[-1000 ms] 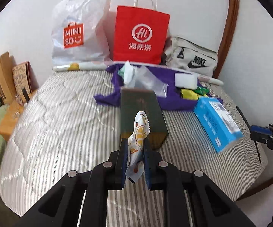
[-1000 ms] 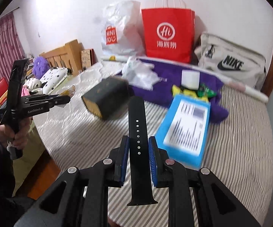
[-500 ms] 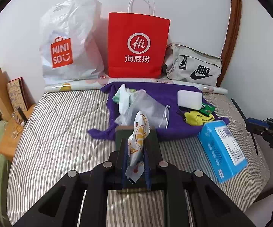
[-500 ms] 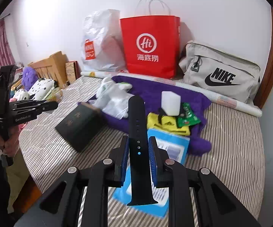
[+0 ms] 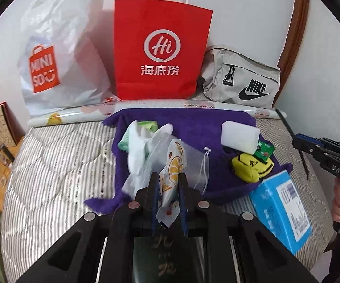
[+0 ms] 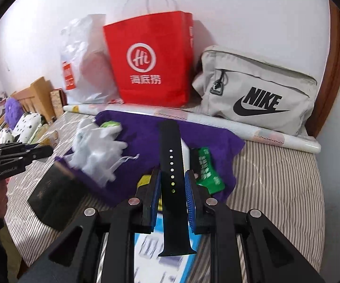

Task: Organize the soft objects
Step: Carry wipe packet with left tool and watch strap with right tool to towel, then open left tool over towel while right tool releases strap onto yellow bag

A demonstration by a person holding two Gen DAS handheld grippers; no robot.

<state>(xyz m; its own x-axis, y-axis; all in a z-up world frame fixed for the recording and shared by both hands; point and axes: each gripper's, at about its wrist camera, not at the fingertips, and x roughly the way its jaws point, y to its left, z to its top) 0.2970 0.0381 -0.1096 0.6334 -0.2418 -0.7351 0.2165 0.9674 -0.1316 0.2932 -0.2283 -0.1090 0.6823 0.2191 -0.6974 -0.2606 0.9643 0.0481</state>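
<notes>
The striped bed (image 5: pixel 52 165) shows bare quilted fabric across the left half of the left wrist view, and in the right wrist view a bare strip at the right of the frame (image 6: pixel 276 176). Its far edge is lined with things standing against the wall: a white plastic bag (image 5: pixel 61 54) printed "MINISO" in the upper left, a red paper bag (image 5: pixel 158 54) with a round "Hi" logo and Chinese characters at top centre, and a grey pouch (image 5: pixel 240 80) marked "NIKE" at upper right. A rolled patterned sheet (image 5: pixel 146 108) lies in front of them along the bed.

A purple cloth (image 5: pixel 193 127) is spread mid-frame. On it lie crumpled clear plastic bags (image 5: pixel 144 146), a white sponge block (image 5: pixel 239 135), a green sachet (image 5: pixel 265 149) and a yellow pouch (image 5: pixel 250 167). A blue box (image 5: pixel 280 210) with printed labels too small to read lies at the cloth's lower right edge. A dark book (image 6: pixel 54 193) with gold lettering lies on the stripes at the lower left of the right wrist view.

The left gripper (image 5: pixel 168 188) is clamped on a white packet with orange fruit print (image 5: pixel 173 165), which stands upright between the jaws over the near edge of the cloth. The right gripper (image 6: pixel 172 188) is clamped on a black watch strap (image 6: pixel 171 155), held upright above the blue box and sachet, its row of holes facing the camera.
</notes>
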